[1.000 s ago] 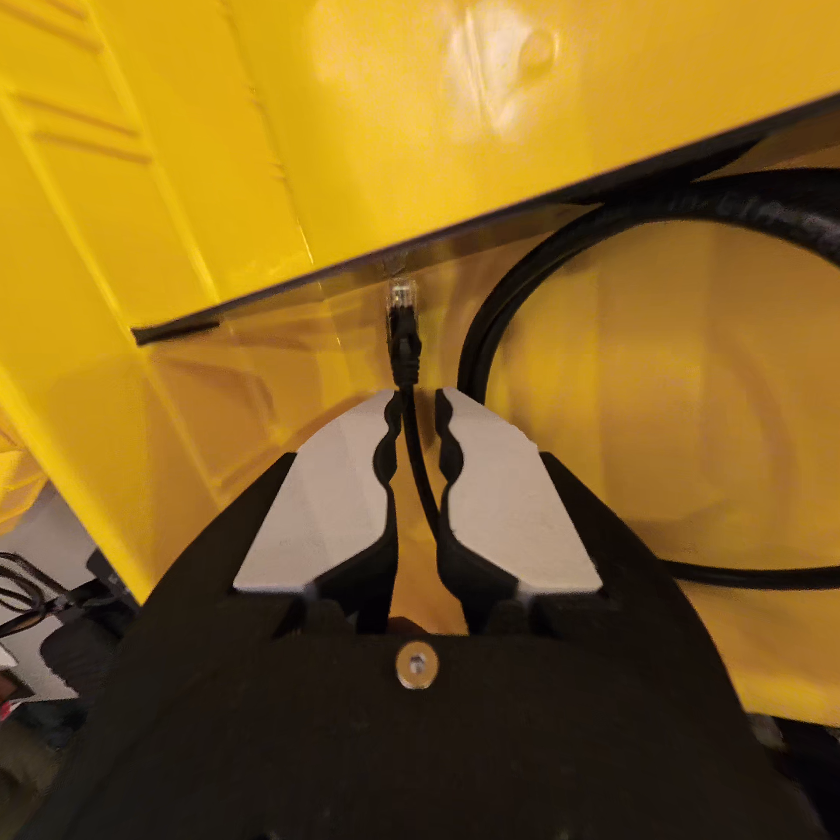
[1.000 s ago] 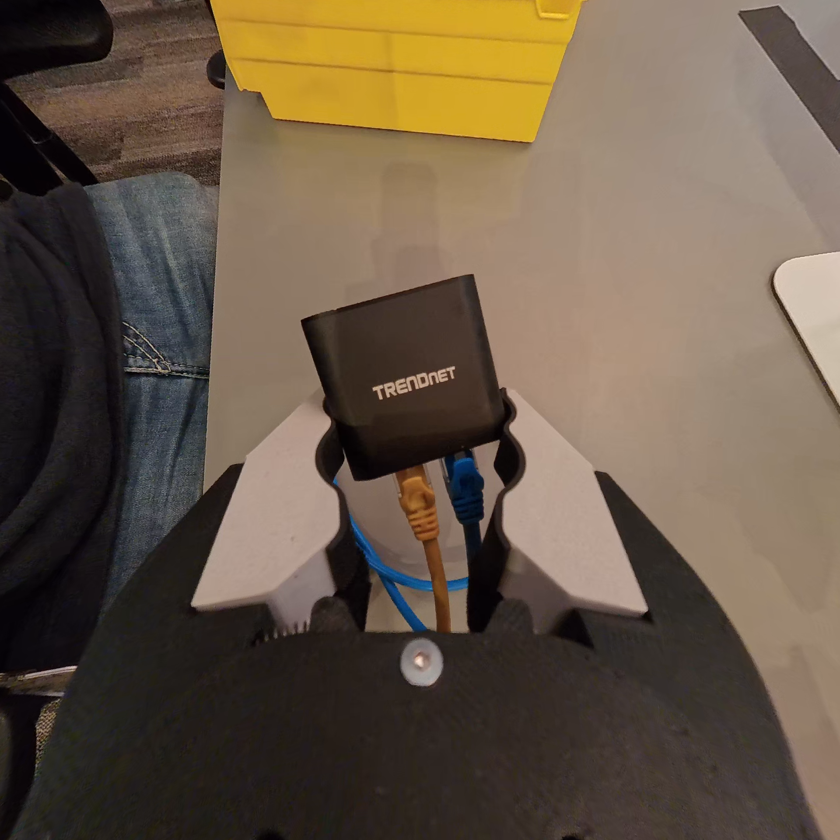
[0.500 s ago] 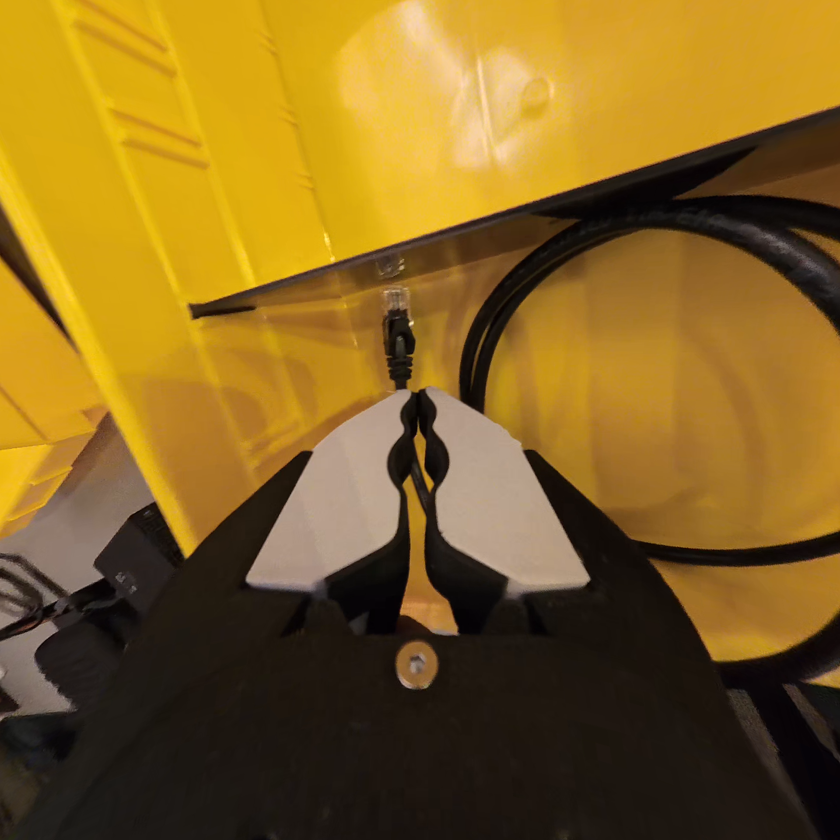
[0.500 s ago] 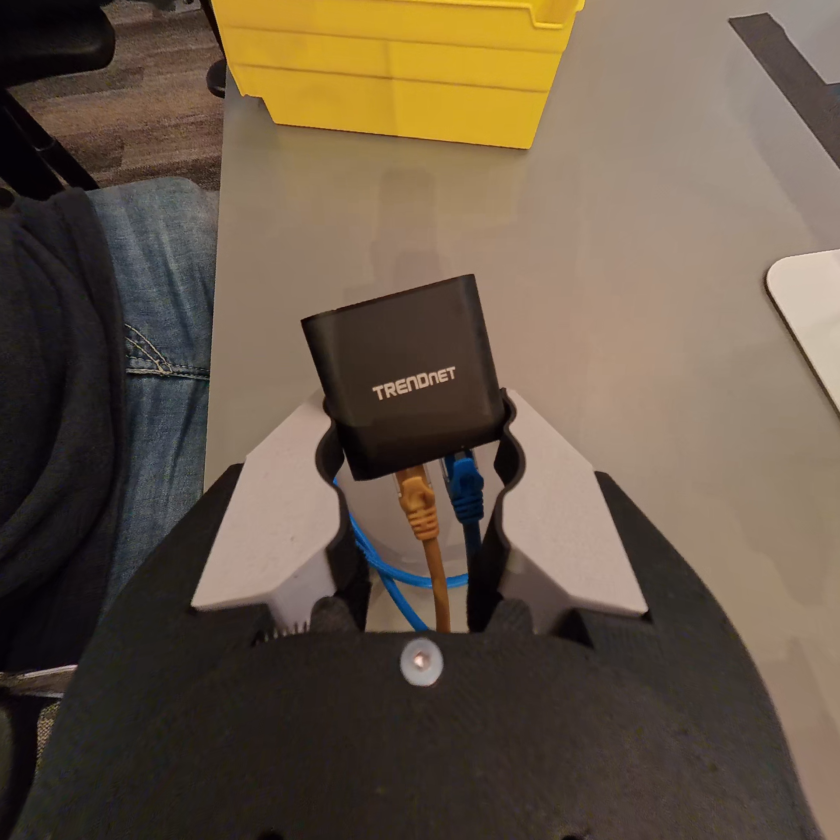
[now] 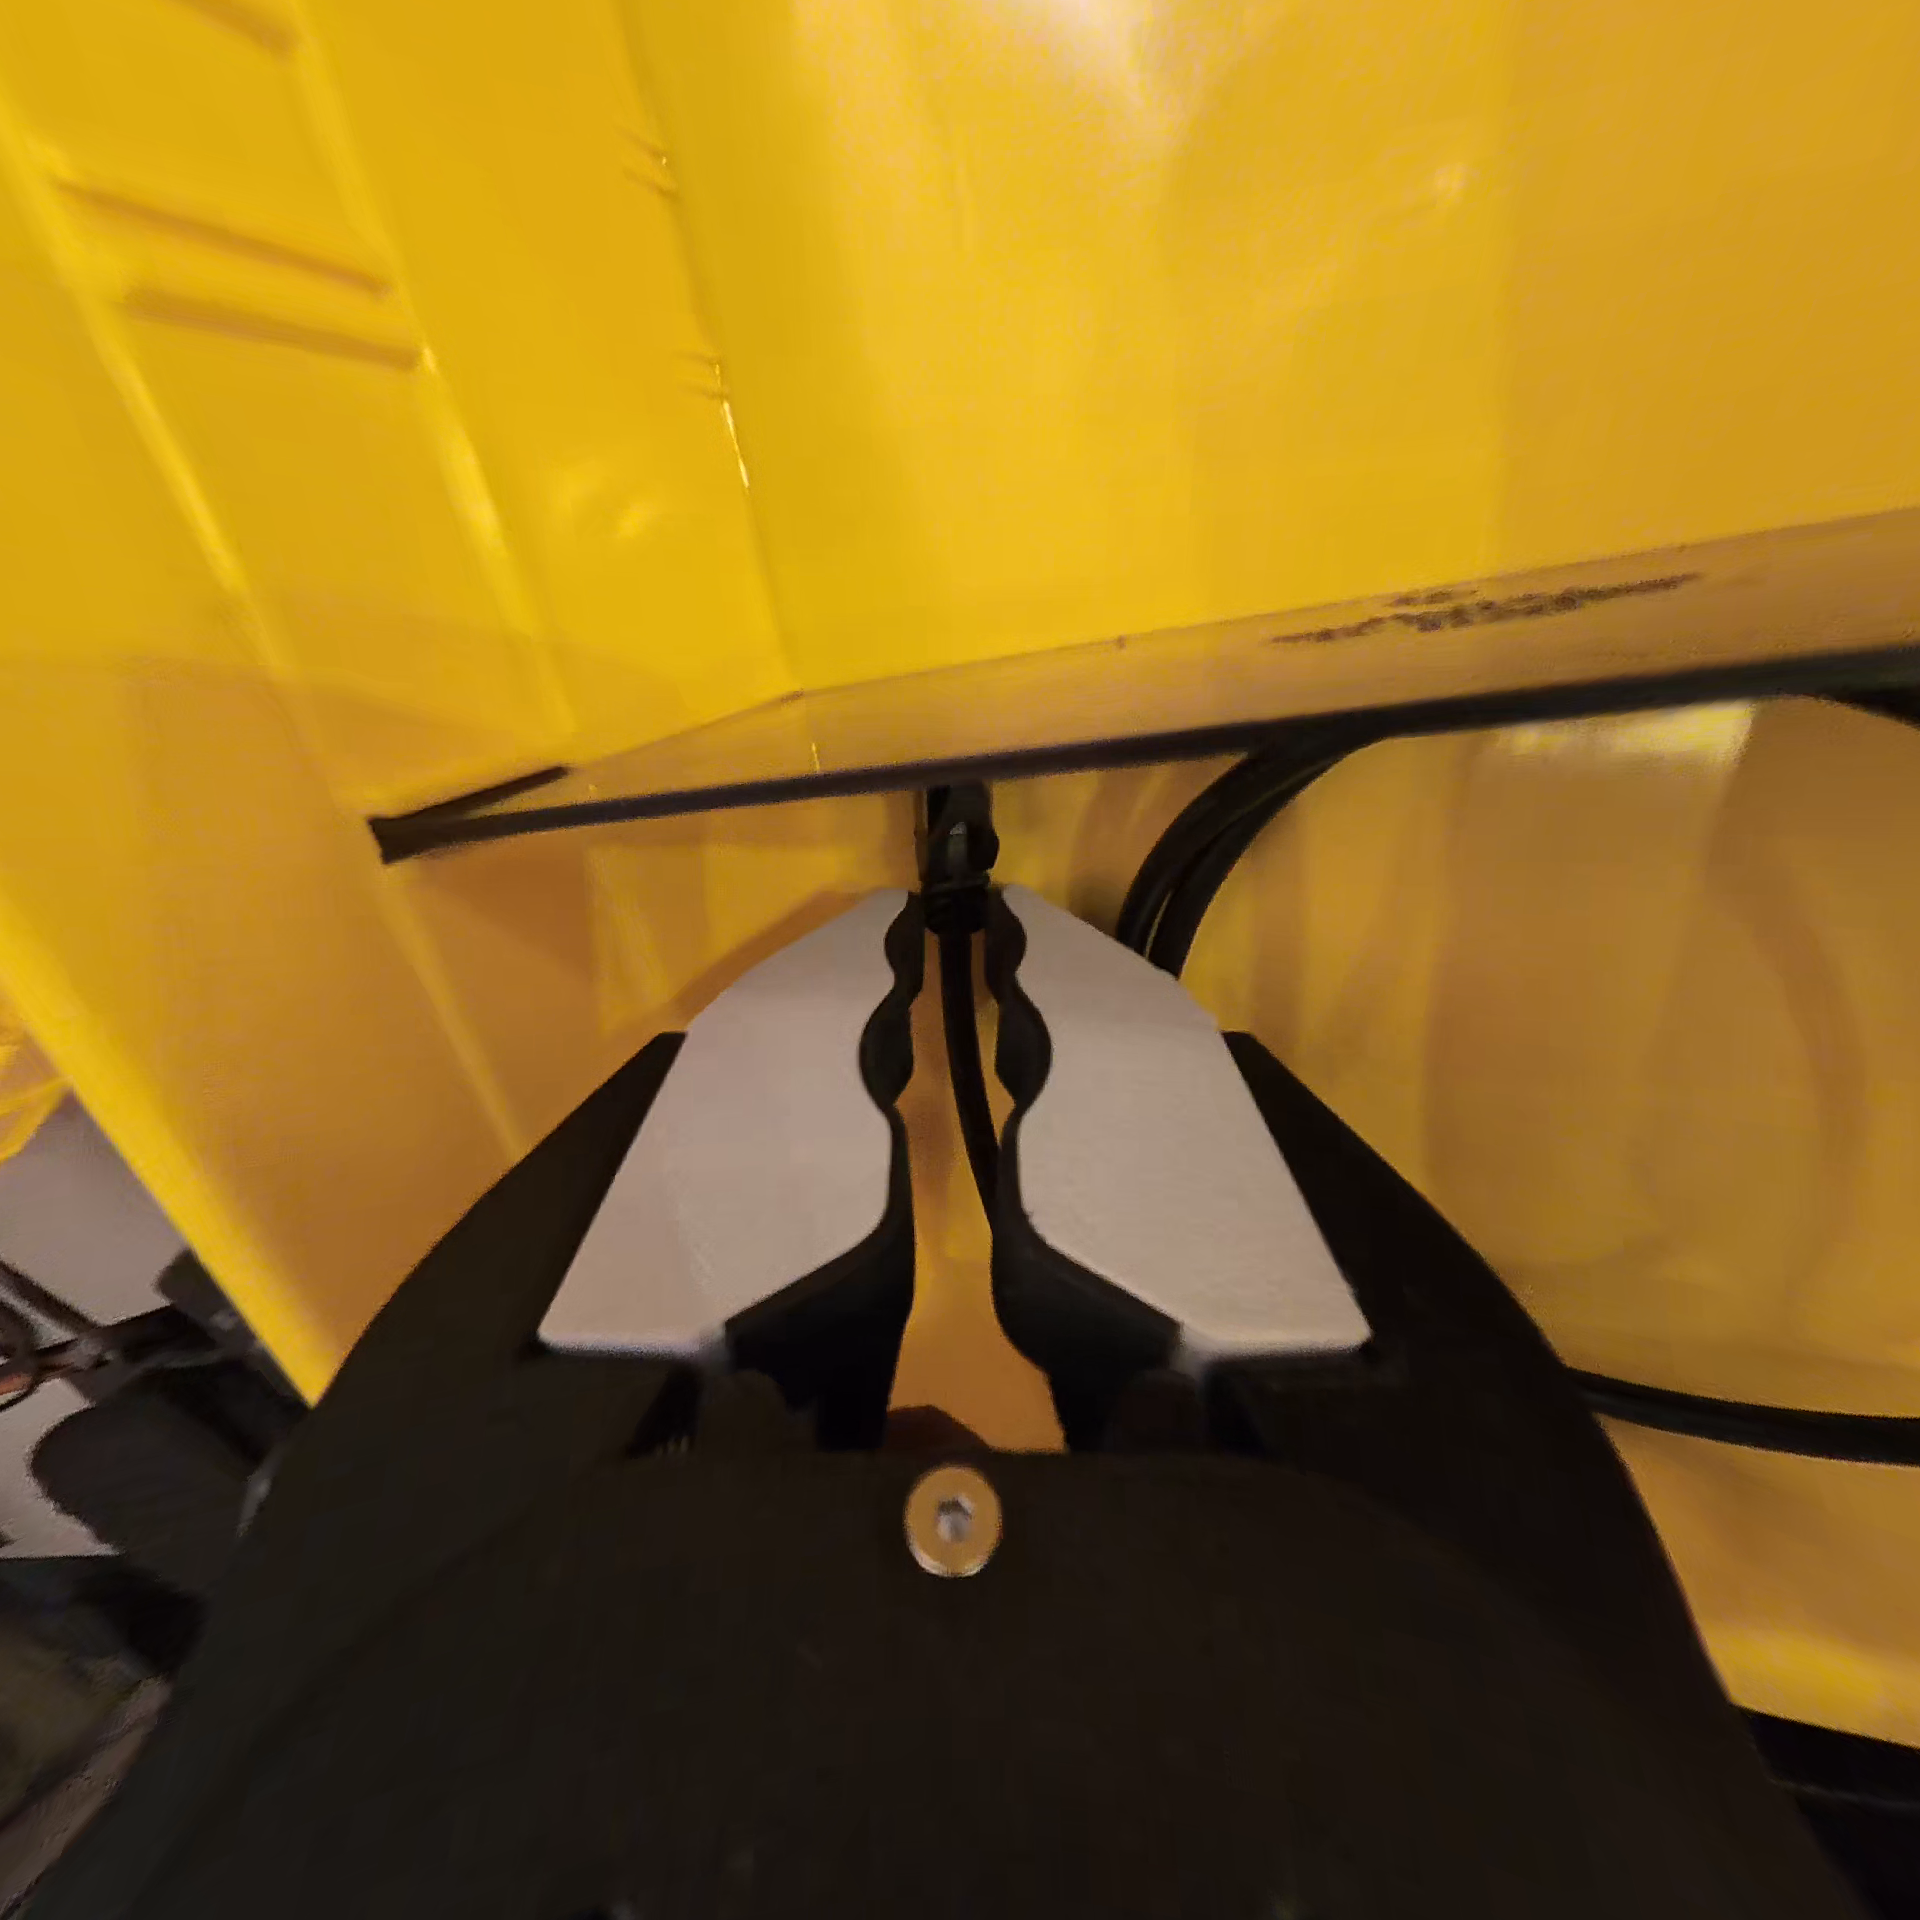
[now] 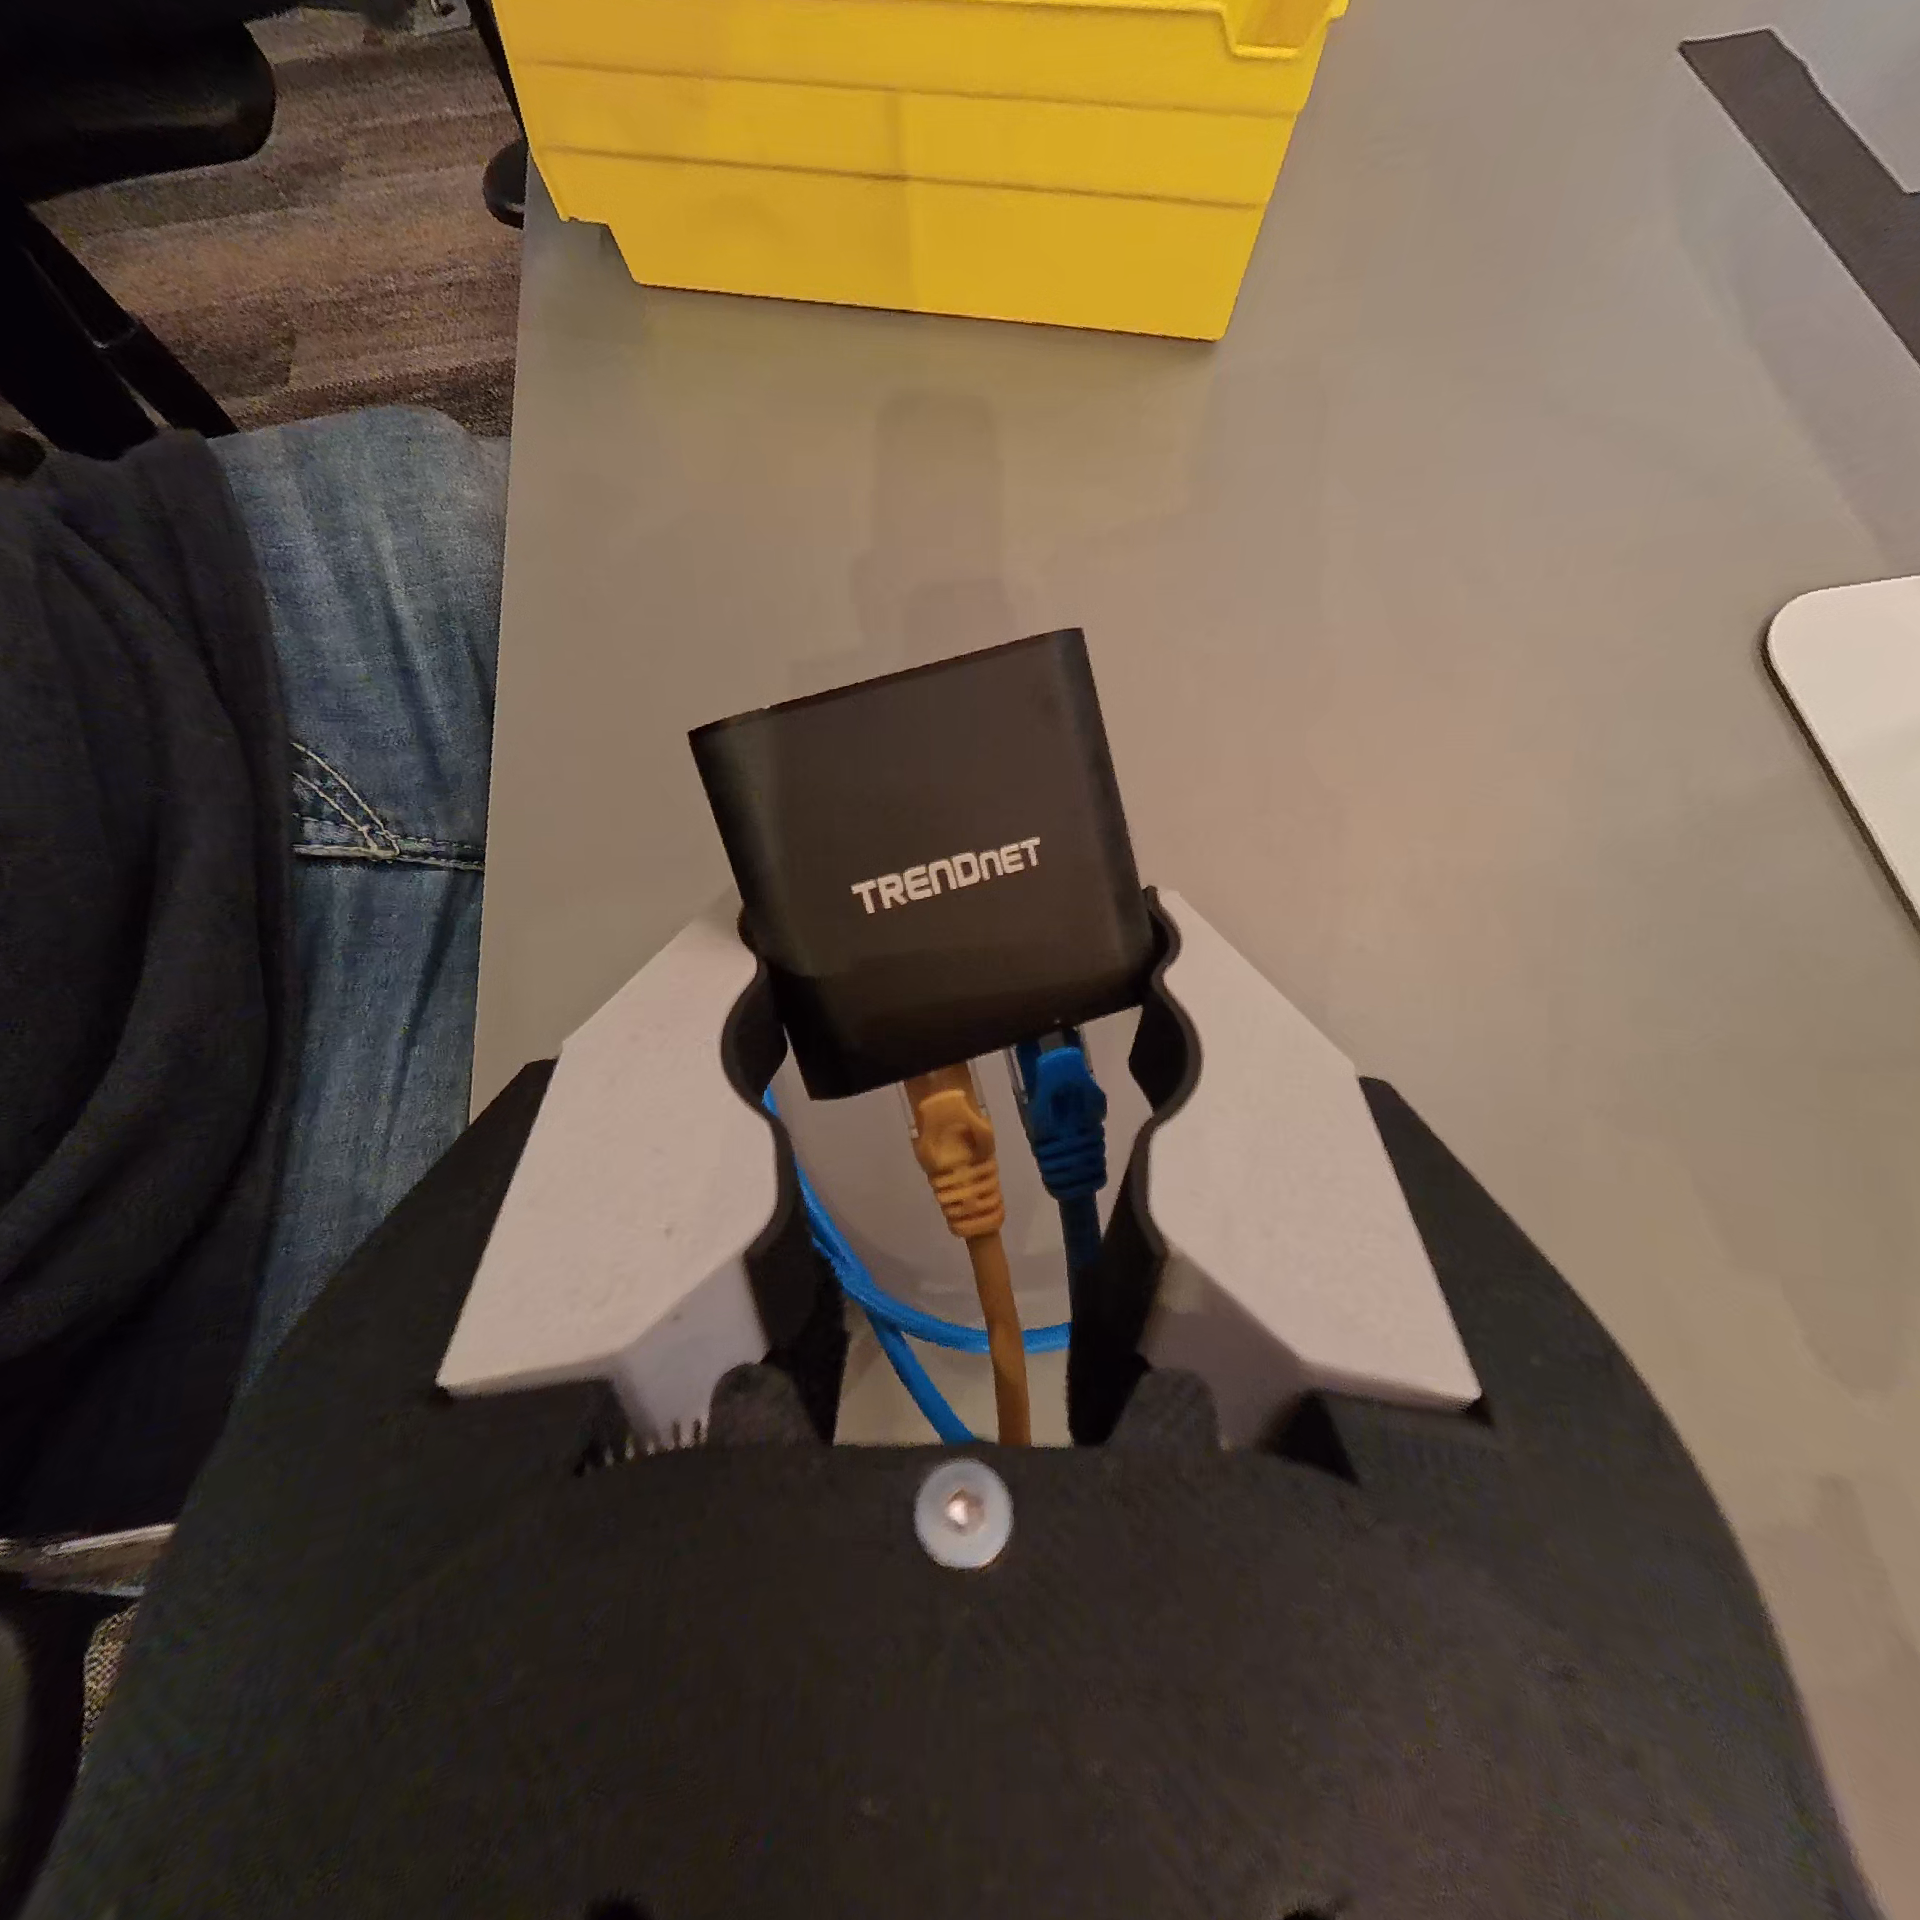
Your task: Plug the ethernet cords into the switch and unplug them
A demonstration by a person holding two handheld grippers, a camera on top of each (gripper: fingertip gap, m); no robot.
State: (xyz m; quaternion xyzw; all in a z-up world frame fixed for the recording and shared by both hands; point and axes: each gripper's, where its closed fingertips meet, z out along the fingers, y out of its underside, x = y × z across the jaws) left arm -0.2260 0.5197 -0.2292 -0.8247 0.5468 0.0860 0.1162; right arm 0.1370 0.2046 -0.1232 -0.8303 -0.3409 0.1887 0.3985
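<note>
In the left wrist view my left gripper (image 5: 956, 899) is inside a yellow bin (image 5: 1039, 364). Its tips pinch the boot of a black ethernet cord (image 5: 966, 1049), which runs back between the fingers. The plug end is hidden under a dark-edged divider (image 5: 1247, 727). More of the black cord coils to the right (image 5: 1195, 862). In the right wrist view my right gripper (image 6: 951, 914) is shut on a small black switch (image 6: 914, 790), held above the grey table (image 6: 1351, 623). A tan cord (image 6: 961, 1153) and a dark blue cord (image 6: 1060, 1122) are plugged into its near side.
A light blue cable (image 6: 894, 1320) loops under the right gripper. A yellow bin (image 6: 914, 156) stands at the table's far edge. A white flat object (image 6: 1860, 707) lies at the right edge. A person's leg in jeans (image 6: 353, 727) is beside the table's left edge. My right fingertips sit around 50 cm from my left ones. The white flat object (image 6: 1860, 707) is closer to my right gripper, around 30 cm from its tips; the left tips are 50 cm off.
My left gripper closed on the black cord, then pushed forward in the bin. Its jaws now stand a little wider on the boot, and the plug has gone under the divider. The right gripper held still.
</note>
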